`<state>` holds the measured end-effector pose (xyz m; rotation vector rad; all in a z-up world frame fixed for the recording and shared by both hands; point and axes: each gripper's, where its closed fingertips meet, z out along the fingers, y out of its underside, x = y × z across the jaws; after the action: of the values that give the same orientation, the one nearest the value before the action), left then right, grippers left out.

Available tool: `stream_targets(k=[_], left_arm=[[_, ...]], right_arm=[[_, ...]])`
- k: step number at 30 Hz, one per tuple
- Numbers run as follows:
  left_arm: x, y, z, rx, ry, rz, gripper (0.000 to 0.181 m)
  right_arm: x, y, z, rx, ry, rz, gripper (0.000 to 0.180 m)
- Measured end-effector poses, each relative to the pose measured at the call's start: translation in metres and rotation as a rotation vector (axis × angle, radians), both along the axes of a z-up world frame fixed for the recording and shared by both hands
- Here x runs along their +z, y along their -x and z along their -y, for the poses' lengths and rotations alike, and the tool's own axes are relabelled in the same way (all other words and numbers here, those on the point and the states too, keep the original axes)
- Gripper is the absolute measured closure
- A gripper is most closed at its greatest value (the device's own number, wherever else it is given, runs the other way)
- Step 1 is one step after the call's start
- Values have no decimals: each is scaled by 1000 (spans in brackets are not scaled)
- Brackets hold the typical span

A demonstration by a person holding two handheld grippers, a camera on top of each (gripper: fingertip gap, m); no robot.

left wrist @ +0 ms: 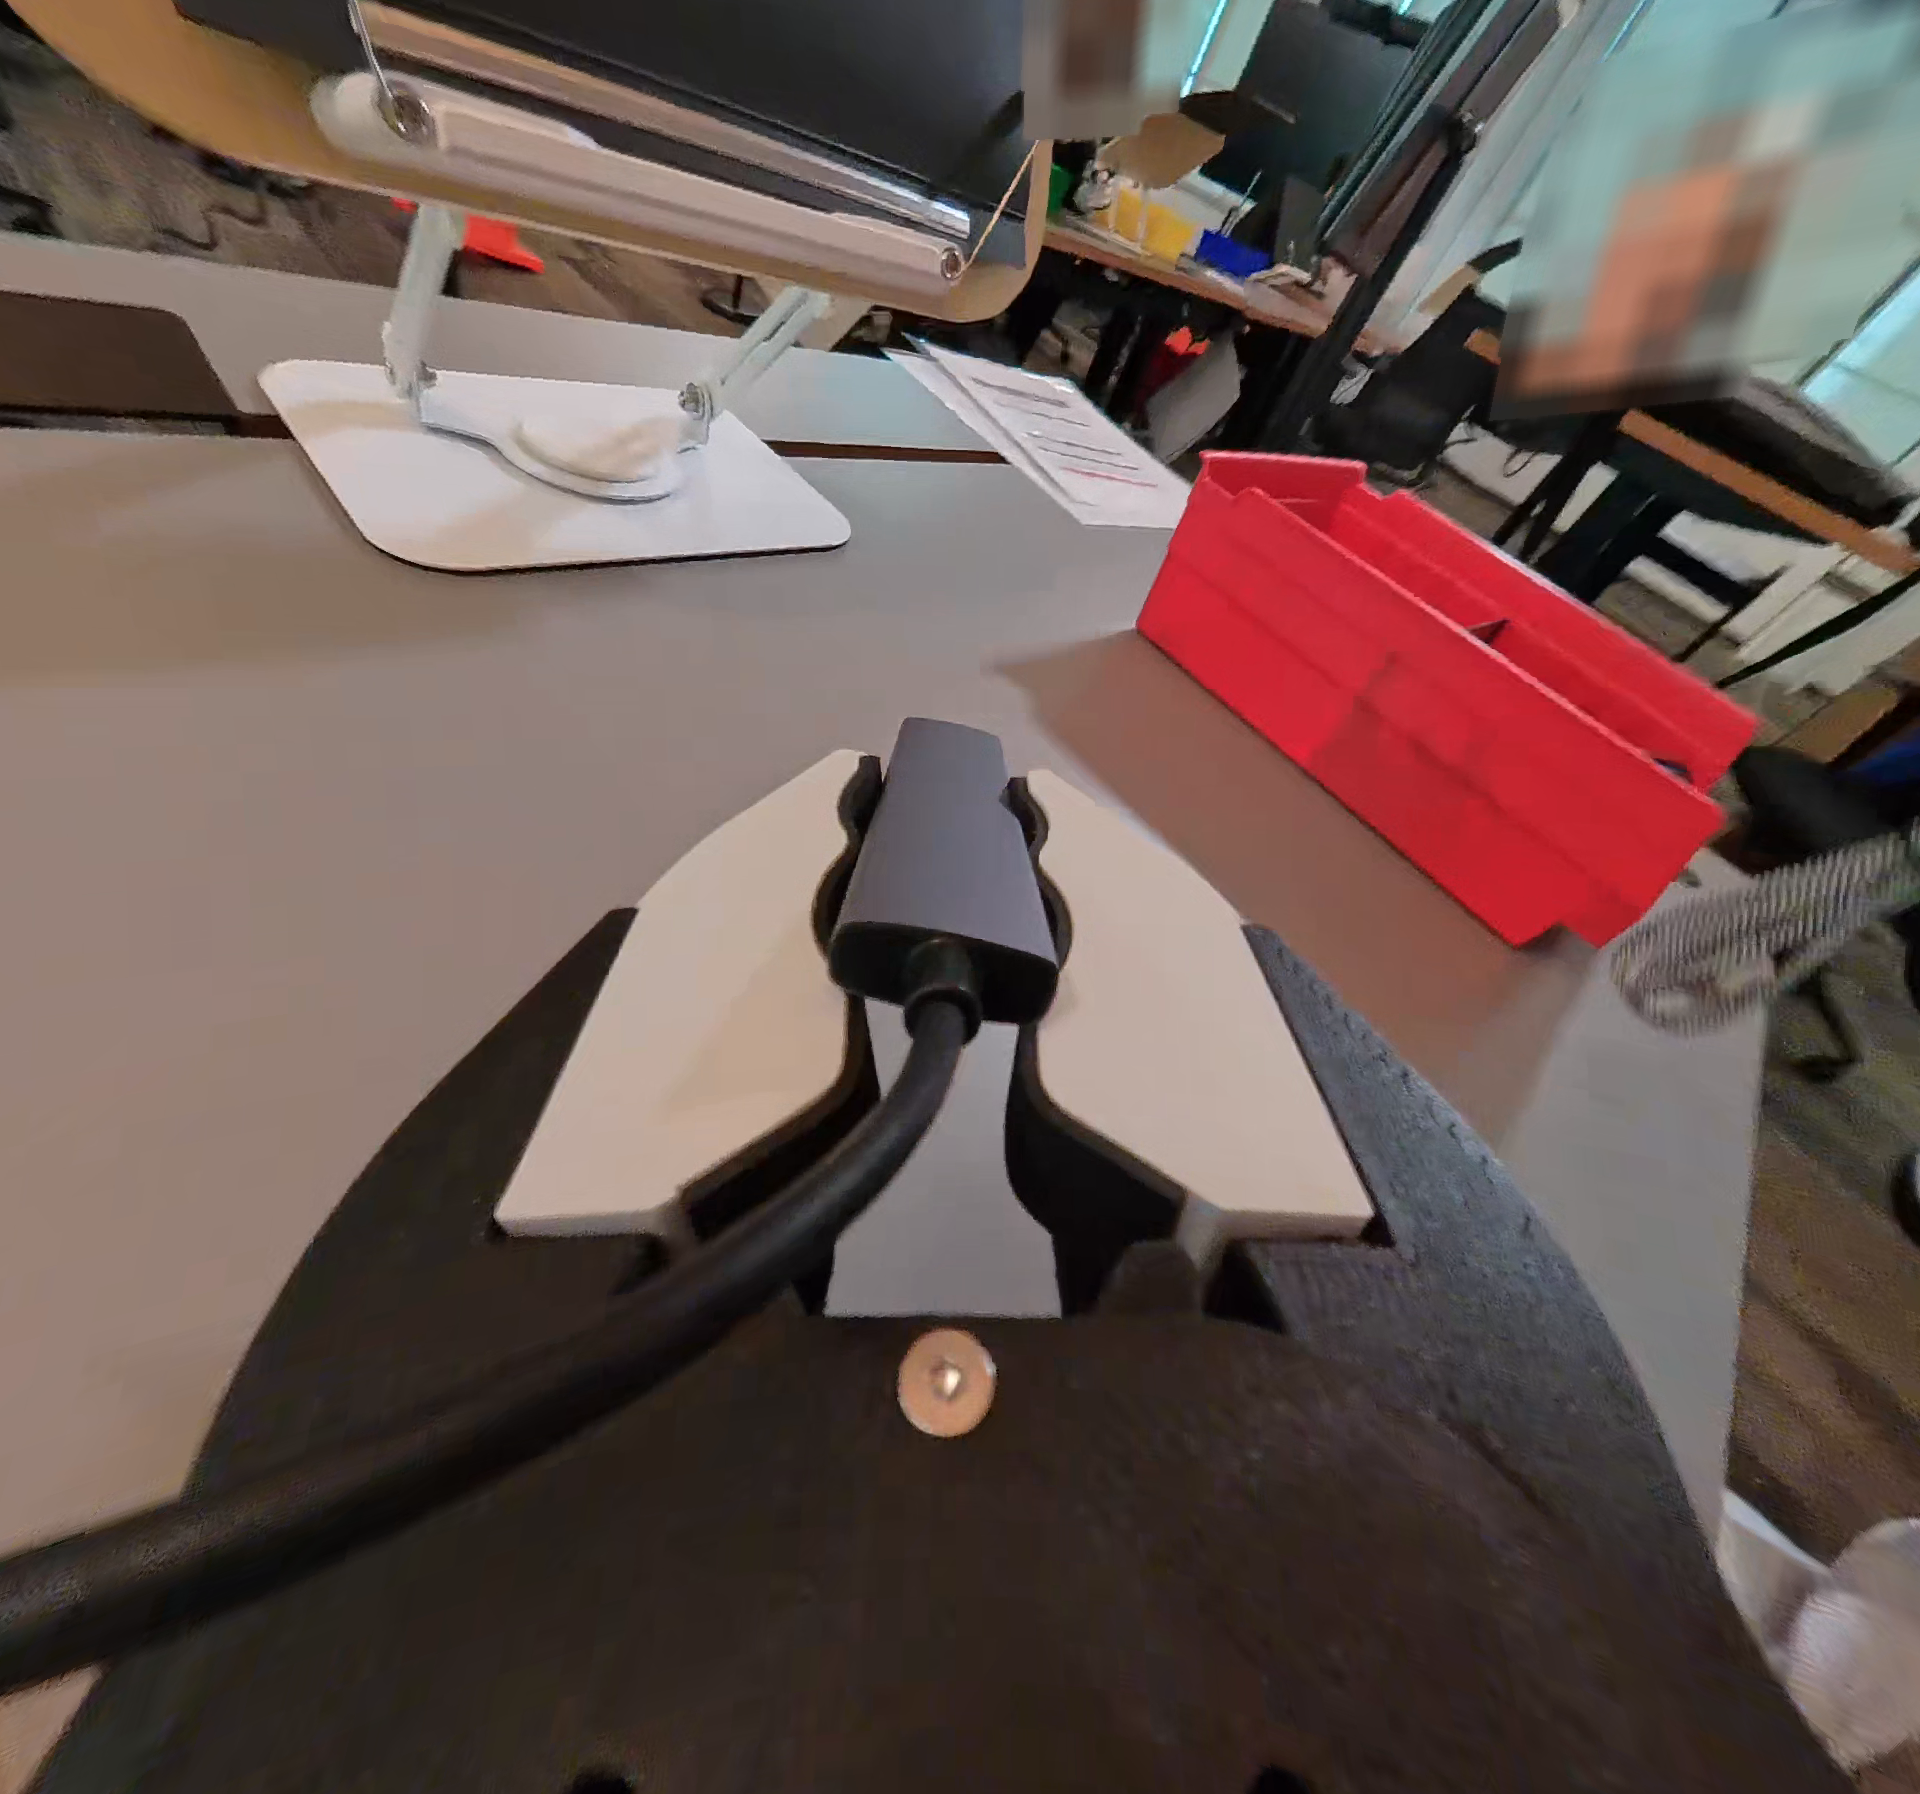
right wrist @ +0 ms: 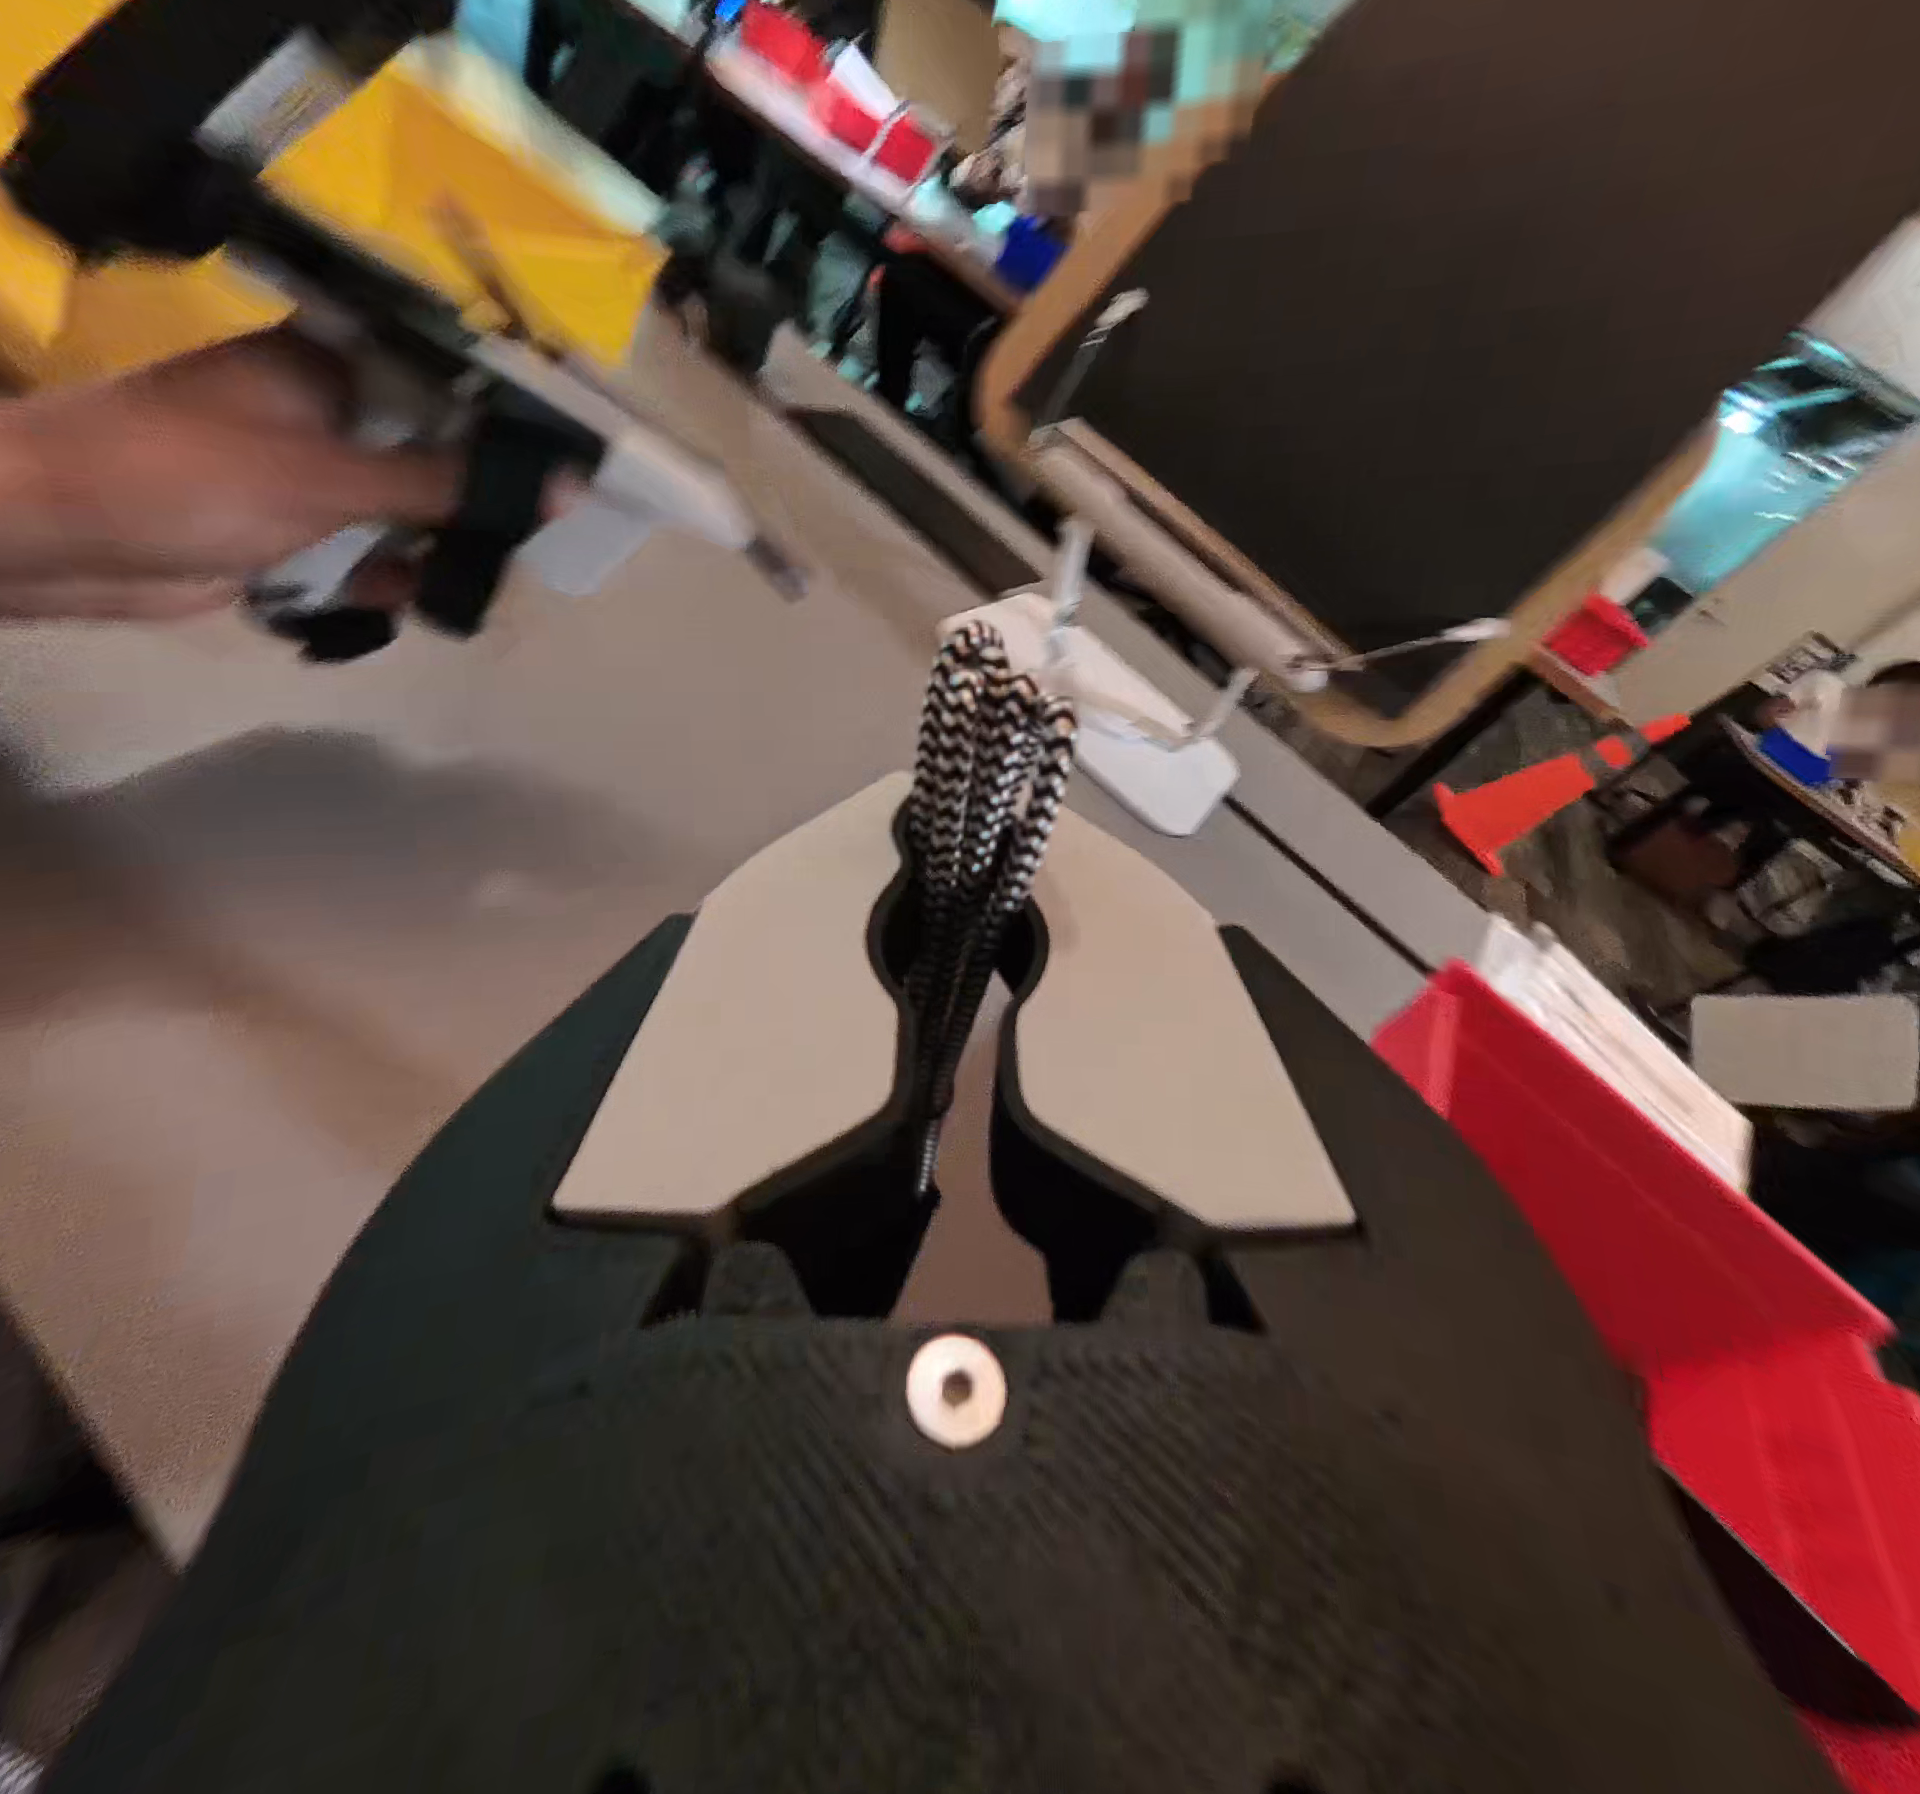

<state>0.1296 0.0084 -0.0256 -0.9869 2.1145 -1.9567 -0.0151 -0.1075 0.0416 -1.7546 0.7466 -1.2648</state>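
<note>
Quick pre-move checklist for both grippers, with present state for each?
1. Left gripper shut on the dark grey metal adapter plug: ok.
2. Thick black cable runs out from the plug, back over the left gripper body: ok.
3. Right gripper shut on the looped black-and-white braided cord: ok.
4. Cord's free end location: cannot tell.
5. Red plastic bin on the grey table, apart from the left gripper: ok.
6. White tilting stand standing flat: ok.
</note>
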Motion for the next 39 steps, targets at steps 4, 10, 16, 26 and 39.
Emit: stream_targets(k=[4,10,16,26,39], left_arm=[[-11,1,9,-68,76,-66,154],[-14,6,21,-114,100,-83,154],[-21,13,29,-155,69,-86,154],[-25,18,33,-192,56,-91,154],[-25,23,36,-216,67,-110,154]], right_arm=[[81,17,116,-215,-162,268,169],[95,52,235,-365,-149,454,169],[-18,4,236,-266,320,17,128],[-16,18,245,-217,52,-54,132],[-34,37,237,-180,-36,-320,144]])
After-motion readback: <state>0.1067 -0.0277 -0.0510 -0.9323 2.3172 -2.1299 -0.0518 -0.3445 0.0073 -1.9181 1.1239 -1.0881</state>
